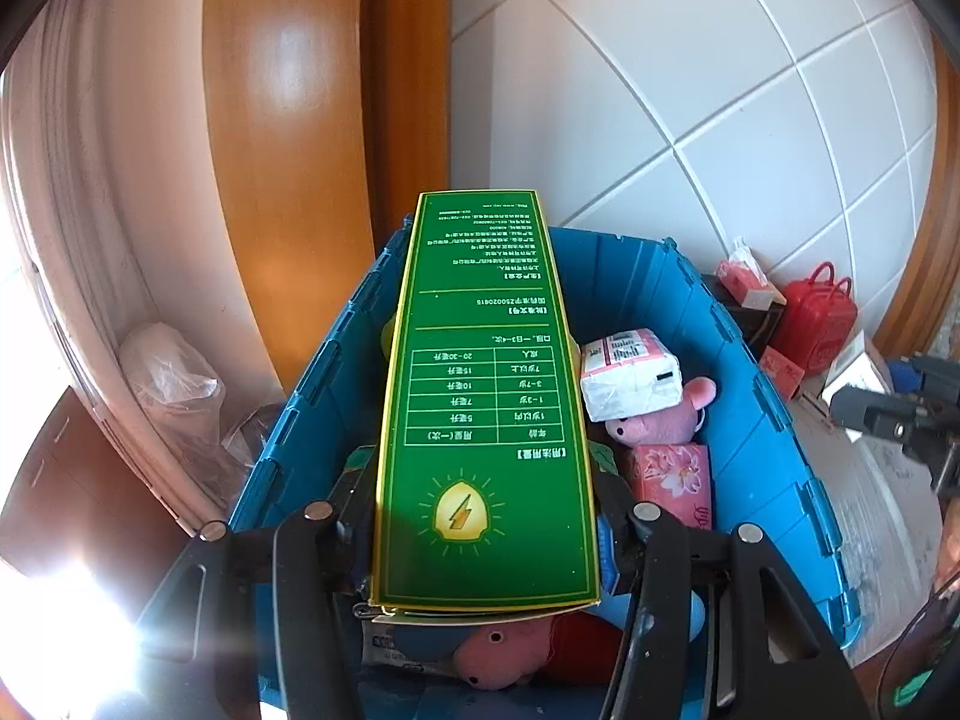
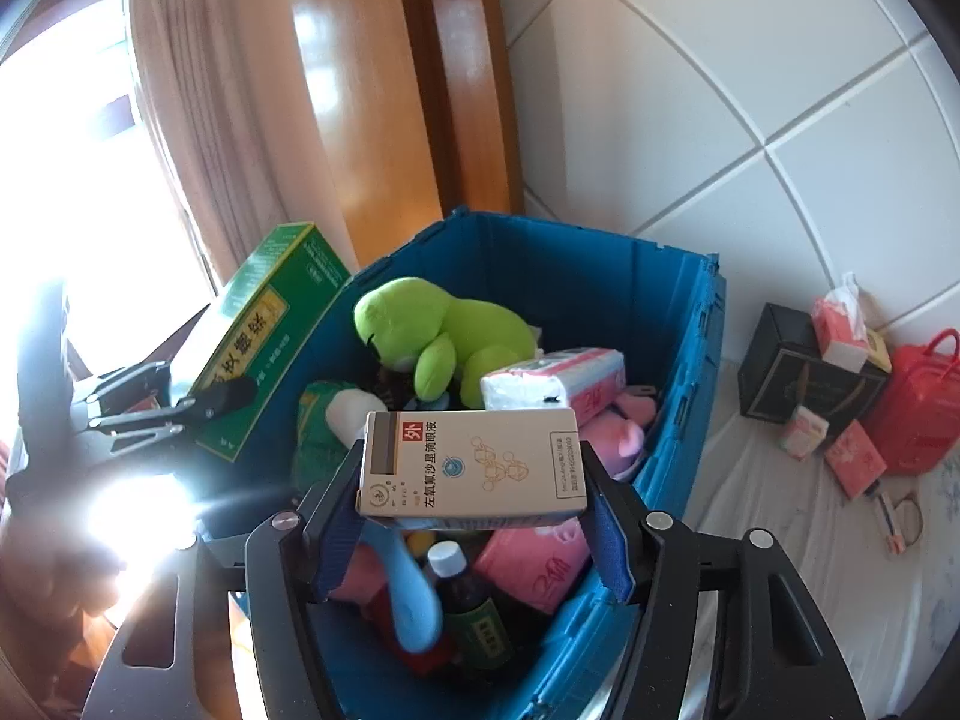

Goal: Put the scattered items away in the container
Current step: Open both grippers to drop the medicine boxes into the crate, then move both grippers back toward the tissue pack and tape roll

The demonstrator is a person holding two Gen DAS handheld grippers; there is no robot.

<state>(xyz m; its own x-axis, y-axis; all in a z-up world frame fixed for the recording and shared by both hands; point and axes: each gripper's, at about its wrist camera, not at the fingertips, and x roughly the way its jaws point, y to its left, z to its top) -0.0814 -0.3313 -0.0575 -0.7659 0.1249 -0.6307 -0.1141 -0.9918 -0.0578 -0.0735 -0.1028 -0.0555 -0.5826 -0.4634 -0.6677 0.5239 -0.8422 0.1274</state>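
The blue bin (image 1: 774, 420) (image 2: 678, 360) stands below both grippers, full of toys and packs. My left gripper (image 1: 486, 510) is shut on a long green box (image 1: 486, 396). The right wrist view shows that green box (image 2: 264, 324) tilted over the bin's left rim. My right gripper (image 2: 471, 480) hangs over the bin with a beige medicine box (image 2: 474, 462) lying crosswise at its fingertips. Its blue pads (image 2: 609, 546) stand just off the box ends, so the jaws are open. Inside lie a green frog plush (image 2: 432, 330), a pink plush (image 1: 660, 420), tissue packs (image 2: 558, 384) and a dark bottle (image 2: 474, 606).
On the white sheet right of the bin sit a black box (image 2: 804, 378), a red case (image 2: 924, 414) and small pink packs (image 2: 855, 468). A curtain (image 2: 198, 120), a wooden door frame (image 2: 456, 90) and a tiled wall (image 2: 750, 60) stand behind. Strong glare fills the lower left.
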